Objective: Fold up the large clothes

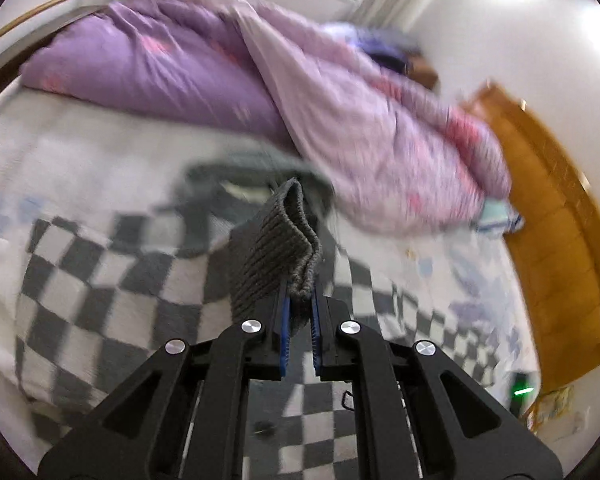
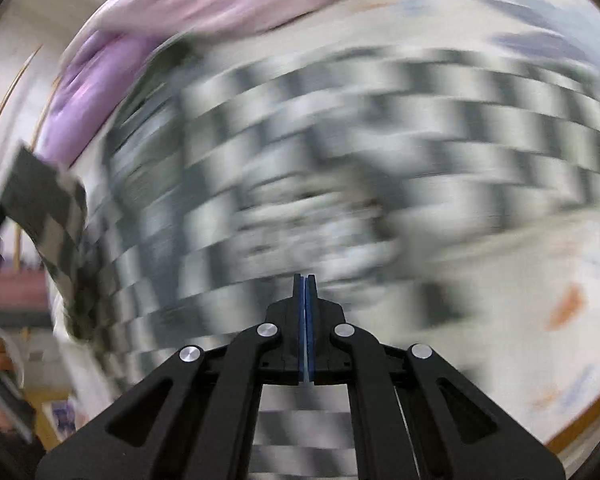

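Checkered sweater held by its ribbed hem over the bed

Left wrist view: the gray ribbed hem [image 1: 278, 248] is pinched in the left gripper [image 1: 300, 304]; the checkered sweater [image 1: 112, 280] is spread below and ahead, toward the purple quilt [image 1: 148, 68].
Right wrist view: the right gripper [image 2: 305, 282] is seen closed, empty, above the blurred sweater.

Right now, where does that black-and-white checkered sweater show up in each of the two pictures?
Left wrist view: the checkered sweater spreads over the lower half on the bed, its grey ribbed cuff pinched in the left hand-held gripper.
Right wrist view: the sweater fills the middle, heavily blurred, beyond the shut right hand-held gripper.
Shared landmark: the purple quilt, at the top in both.
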{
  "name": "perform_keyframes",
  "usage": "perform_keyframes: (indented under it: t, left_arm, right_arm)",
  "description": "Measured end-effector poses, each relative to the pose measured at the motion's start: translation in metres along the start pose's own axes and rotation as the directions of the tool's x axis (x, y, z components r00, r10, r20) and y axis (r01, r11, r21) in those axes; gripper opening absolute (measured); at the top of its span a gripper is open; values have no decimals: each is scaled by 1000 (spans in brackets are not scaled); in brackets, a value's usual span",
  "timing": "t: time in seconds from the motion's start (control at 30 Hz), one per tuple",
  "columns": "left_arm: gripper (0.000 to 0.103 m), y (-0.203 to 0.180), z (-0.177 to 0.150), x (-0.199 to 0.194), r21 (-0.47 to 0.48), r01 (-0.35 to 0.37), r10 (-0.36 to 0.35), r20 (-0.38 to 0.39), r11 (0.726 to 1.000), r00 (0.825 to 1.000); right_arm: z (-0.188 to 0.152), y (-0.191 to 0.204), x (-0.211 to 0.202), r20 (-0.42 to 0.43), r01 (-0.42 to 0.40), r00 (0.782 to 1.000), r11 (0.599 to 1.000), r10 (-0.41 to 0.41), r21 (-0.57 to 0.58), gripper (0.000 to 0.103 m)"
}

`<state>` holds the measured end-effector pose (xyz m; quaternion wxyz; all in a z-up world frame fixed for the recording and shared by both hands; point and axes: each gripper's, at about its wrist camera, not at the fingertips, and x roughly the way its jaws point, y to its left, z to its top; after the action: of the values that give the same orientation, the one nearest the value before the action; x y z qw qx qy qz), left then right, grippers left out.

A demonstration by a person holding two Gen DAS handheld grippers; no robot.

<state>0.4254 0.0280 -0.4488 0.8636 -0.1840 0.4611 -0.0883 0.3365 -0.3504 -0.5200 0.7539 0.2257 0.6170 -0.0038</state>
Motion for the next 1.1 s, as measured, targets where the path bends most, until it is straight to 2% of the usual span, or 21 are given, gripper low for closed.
perform_keyframes:
  t: [0.13,0.23,0.3,0.37,0.47,0.53,0.6,0.63,0.67,0.73,0.77,0.8,0.83,0.87,0.9,0.93,1.0,1.07,1.1]
  left_arm:
    - [8,-33,-36,68,83,-73,82,-103,994,991]
    - [8,-40,-56,101,107,-104,122,-169,989,978]
    - [8,-50,-63,117,128,-121,144,-190,984,971]
    - [8,-54,-73,127,144,-135,163,-212,980,963]
    - [9,-64,-81,144,179,-143,186,-250,973,950]
    - [10,-65,-86,156,185,-147,197,-289,972,937]
    - [16,-67,-91,163,195,-150,206,-314,969,927]
    - [19,-69,-94,165,197,-142,201,-324,970,925]
    - [24,-72,-96,168,193,-114,178,-353,975,919]
    - [33,-84,-100,168,195,-58,128,-370,979,920]
    - [42,-90,-102,167,211,-47,124,-367,976,922]
    - [43,-95,-106,168,222,-36,119,-372,974,921]
    - [43,-98,-109,172,215,-24,109,-395,976,912]
    - [43,-100,-112,174,207,-22,106,-409,978,906]
    - [43,-103,-115,176,199,-16,100,-419,980,902]
    - [43,-107,-119,177,198,-4,90,-424,980,901]
    - [43,-119,-127,177,237,20,86,-424,971,902]
    - [43,-127,-135,183,247,27,87,-441,969,893]
    - [43,-129,-138,188,245,23,93,-450,969,888]
  right_arm:
    - [14,-100,-32,84,71,993,986,-85,152,4]
    - [14,-155,-47,132,60,986,958,-100,279,4]
    - [13,-184,-53,169,18,982,927,-88,375,4]
    - [14,-214,-59,201,-20,976,881,-85,473,5]
    - [15,-261,-61,260,-122,964,779,-54,616,14]
    - [16,-284,-58,288,-170,956,707,-49,687,30]
    - [16,-301,-54,302,-192,950,627,-74,755,34]
    - [15,-314,-57,295,-184,951,592,-96,785,35]
    - [14,-325,-58,275,-162,952,540,-133,826,36]
    - [12,-336,-58,299,-198,945,501,-130,842,40]
    - [14,-340,-56,312,-216,943,496,-119,841,40]
    - [18,-343,-56,326,-230,939,508,-106,830,40]
    - [21,-343,-58,334,-233,937,526,-105,818,40]
    - [26,-341,-61,342,-227,933,555,-112,801,40]
    - [28,-339,-64,336,-209,933,572,-125,793,33]
    - [31,-338,-65,318,-178,937,586,-145,791,21]
    - [32,-338,-63,320,-171,936,599,-150,782,10]
    - [28,-339,-65,331,-177,932,610,-149,772,9]
    - [27,-335,-72,346,-173,925,631,-160,756,9]
